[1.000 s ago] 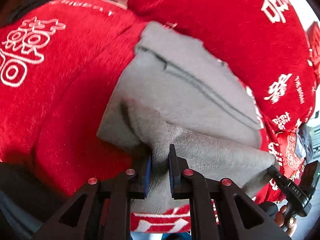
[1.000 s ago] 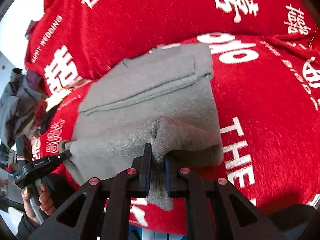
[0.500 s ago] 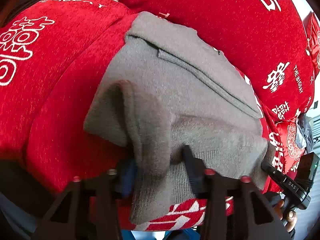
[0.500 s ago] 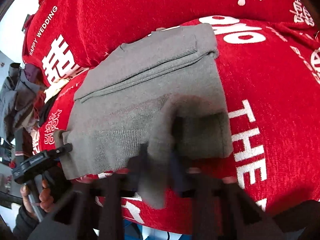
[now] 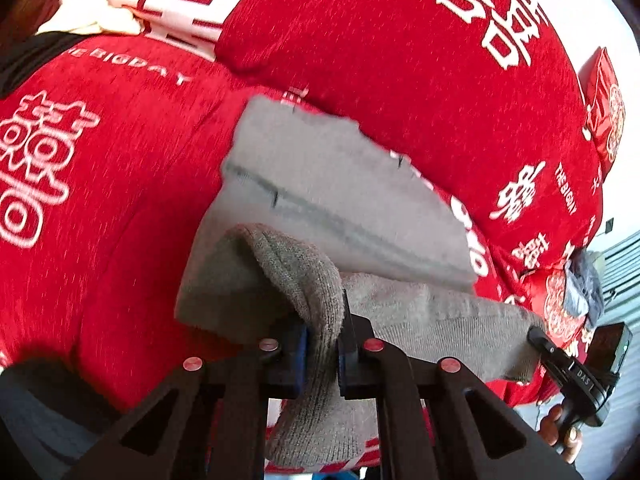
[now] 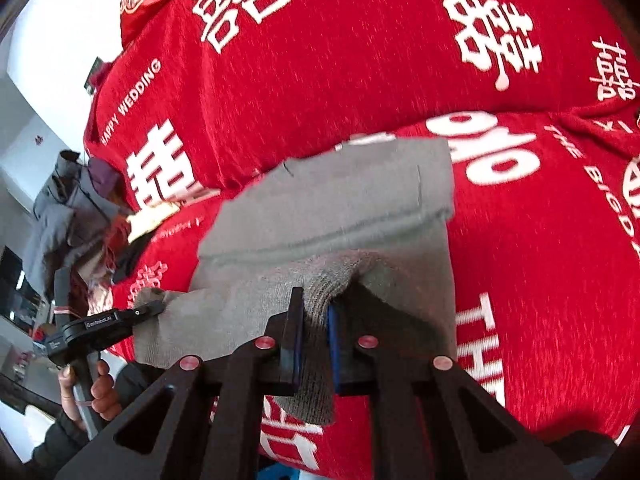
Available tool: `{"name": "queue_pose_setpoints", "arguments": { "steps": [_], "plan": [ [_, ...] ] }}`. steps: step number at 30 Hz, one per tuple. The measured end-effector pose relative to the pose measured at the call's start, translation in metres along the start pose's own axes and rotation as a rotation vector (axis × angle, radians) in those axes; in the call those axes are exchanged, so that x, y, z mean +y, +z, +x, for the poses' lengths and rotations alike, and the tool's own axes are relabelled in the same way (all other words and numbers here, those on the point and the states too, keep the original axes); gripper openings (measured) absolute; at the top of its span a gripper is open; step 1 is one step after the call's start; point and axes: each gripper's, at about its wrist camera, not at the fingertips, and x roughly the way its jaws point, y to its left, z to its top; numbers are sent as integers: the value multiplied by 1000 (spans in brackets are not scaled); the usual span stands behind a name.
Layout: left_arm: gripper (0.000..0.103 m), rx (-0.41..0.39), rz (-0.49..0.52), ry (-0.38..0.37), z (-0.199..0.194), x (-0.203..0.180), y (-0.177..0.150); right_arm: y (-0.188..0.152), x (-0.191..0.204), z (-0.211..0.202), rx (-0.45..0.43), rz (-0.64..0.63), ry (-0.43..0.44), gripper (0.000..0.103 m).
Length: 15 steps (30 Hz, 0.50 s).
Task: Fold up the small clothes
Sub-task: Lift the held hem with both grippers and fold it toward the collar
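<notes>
At the sofa's front edge, your left gripper (image 5: pixel 322 344) has just been closing, re-clamping the grey garment (image 5: pixel 340 196). Right gripper (image 6: pixel 314 344) is pinching too; you're lifting the near hem off the red cover (image 5: pixel 120 208), starting the fold.

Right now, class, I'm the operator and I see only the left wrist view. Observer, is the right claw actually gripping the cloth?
Observer: Yes. The right claw has just been closing, and its pads pinch a bunched fold of the grey cloth.
Operator: Does any cloth hang below that claw?
Observer: Yes, a flap droops under it, over the red cover.
Operator: What's printed beyond the cloth on that side?
Observer: Big white letters reading "THE".
</notes>
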Motion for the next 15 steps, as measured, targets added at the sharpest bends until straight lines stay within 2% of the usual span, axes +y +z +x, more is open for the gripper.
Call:
{"name": "queue_pose_setpoints", "arguments": {
  "steps": [9, 15],
  "plan": [
    [12, -68, -15, -25, 10, -24, 67, 67, -5, 18, -57, 58, 13, 11],
    [12, -41, -32, 11, 57, -35, 118, 121, -19, 69, -41, 94, -26, 11]
  ]
}}
